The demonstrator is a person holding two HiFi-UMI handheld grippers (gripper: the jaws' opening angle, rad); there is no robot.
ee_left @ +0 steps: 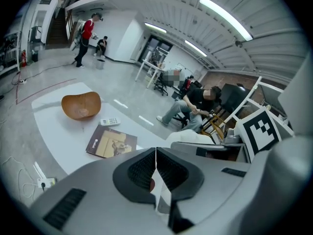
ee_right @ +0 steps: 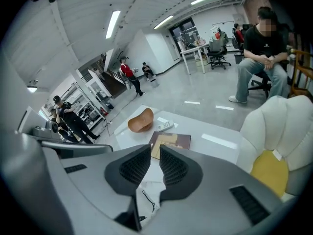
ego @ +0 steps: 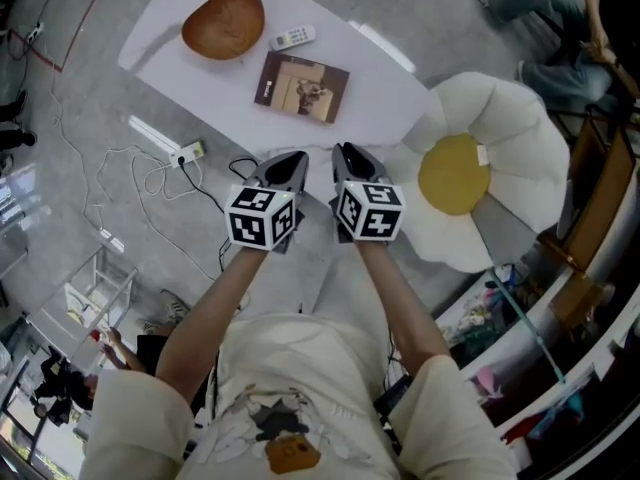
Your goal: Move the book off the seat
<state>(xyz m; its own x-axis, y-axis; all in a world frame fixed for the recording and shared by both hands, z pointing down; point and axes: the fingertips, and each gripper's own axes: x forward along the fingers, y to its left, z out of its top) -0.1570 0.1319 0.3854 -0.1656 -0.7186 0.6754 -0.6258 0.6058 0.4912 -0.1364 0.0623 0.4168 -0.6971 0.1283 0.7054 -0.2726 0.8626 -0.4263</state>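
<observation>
you hold both grippers side by side over the grey floor, close to your body, and they point at the white table [ego: 385, 80]. your left gripper [ego: 296, 158] has its two jaws pressed together at the tips, and there is nothing between them. you can see that best in the left gripper view, where the left gripper [ee_left: 156, 152] shows only a thin line between its dark pads. your right gripper [ego: 346, 154] has its jaws a little way apart, with a thin gap and nothing in it. the right gripper view shows that gap on the right gripper [ee_right: 155, 149] too. the book [ego: 301, 86] is not on the seat. it lies flat and shut on the tabletop, near the long edge that is closest to you, about halfway along. it has a brown cover. neither gripper touches it. a wooden bowl [ego: 223, 21] sits at the left end of the tabletop, and a white remote [ego: 293, 37] lies just beside the bowl, between it and the book. the seat [ego: 522, 158] looks like a big white flower with a yellow middle [ego: 455, 174]. it stands just beside the right end of the table. a power strip [ego: 189, 152] with white cords lies on the floor by the near edge of the table.
</observation>
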